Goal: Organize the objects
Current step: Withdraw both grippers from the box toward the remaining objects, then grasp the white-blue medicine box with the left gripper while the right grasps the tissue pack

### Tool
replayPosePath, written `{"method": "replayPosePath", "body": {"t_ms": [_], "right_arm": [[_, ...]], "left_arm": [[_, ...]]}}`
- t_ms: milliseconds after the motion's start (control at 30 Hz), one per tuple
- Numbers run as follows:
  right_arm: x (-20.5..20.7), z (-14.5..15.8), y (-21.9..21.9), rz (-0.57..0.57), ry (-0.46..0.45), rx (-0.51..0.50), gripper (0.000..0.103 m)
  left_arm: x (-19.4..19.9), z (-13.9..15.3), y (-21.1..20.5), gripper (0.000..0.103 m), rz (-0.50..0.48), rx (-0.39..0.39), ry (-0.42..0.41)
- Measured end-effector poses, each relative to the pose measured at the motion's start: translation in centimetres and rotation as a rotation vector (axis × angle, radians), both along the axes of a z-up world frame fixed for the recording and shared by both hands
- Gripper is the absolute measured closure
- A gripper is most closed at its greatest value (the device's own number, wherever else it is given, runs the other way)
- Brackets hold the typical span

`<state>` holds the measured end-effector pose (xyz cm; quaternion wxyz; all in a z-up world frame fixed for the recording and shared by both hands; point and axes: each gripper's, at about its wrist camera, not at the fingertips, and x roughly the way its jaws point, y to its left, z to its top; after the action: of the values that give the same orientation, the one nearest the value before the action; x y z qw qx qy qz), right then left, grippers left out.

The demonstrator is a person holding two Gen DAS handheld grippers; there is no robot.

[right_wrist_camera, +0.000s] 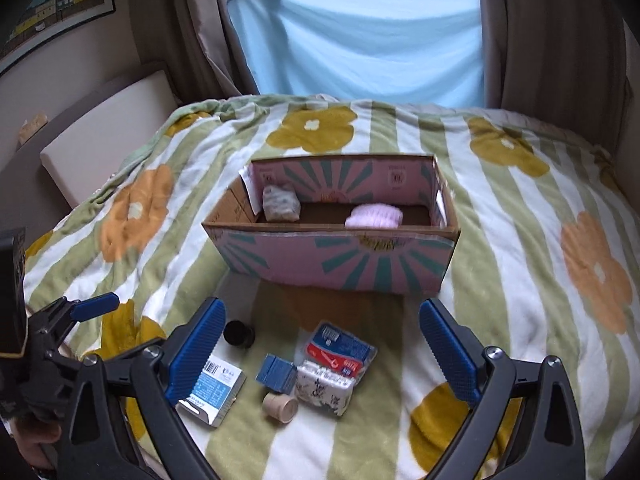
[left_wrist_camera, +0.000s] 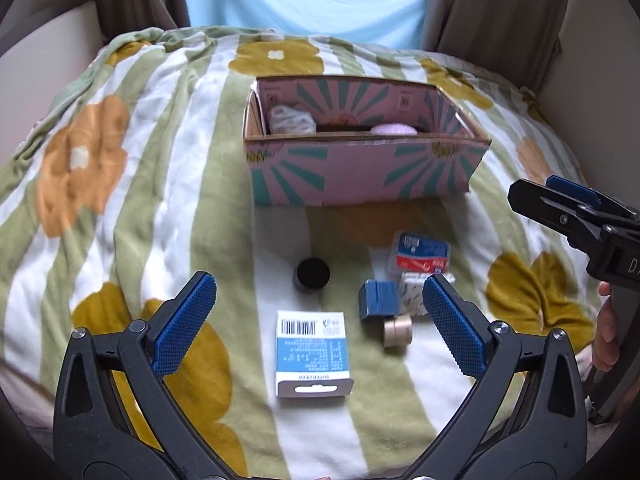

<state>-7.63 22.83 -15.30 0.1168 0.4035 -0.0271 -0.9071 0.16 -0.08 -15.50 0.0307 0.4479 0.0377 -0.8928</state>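
An open pink and teal cardboard box (left_wrist_camera: 360,176) (right_wrist_camera: 340,264) stands on the bed and holds a grey-white packet (right_wrist_camera: 281,202) and a pink fuzzy item (right_wrist_camera: 374,216). In front of it lie a blue-white carton (left_wrist_camera: 312,354) (right_wrist_camera: 214,390), a black cap (left_wrist_camera: 313,274) (right_wrist_camera: 239,334), a small blue box (left_wrist_camera: 378,303) (right_wrist_camera: 276,374), a tan tape roll (left_wrist_camera: 397,330) (right_wrist_camera: 279,406), a patterned tissue pack (left_wrist_camera: 412,296) (right_wrist_camera: 326,388) and a red-blue packet (left_wrist_camera: 420,256) (right_wrist_camera: 340,350). My left gripper (left_wrist_camera: 320,322) is open above the carton. My right gripper (right_wrist_camera: 320,354) is open above the packets, and shows in the left wrist view (left_wrist_camera: 560,208).
A striped flower-print blanket (left_wrist_camera: 140,200) (right_wrist_camera: 520,240) covers the bed. A light blue cloth (right_wrist_camera: 360,40) and brown curtains hang behind it. A beige ledge (right_wrist_camera: 104,128) runs along the left wall.
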Motion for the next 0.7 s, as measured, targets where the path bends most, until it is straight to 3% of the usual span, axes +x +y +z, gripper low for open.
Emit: {"method": "replayPosePath", "body": {"t_ms": [300,700], "right_arm": [[1.3,-7.1,-0.3,-0.096,-0.074,0.002,0.006],[0.4,-13.2,-0.5,-0.182,-0.172,0.060,0.007]], "left_arm": [[2.2,-8.0,0.1,0.000,0.059,0.009,-0.072],[2.0,-12.8,1.1,0.000,0.039,0.000,-0.133]]}}
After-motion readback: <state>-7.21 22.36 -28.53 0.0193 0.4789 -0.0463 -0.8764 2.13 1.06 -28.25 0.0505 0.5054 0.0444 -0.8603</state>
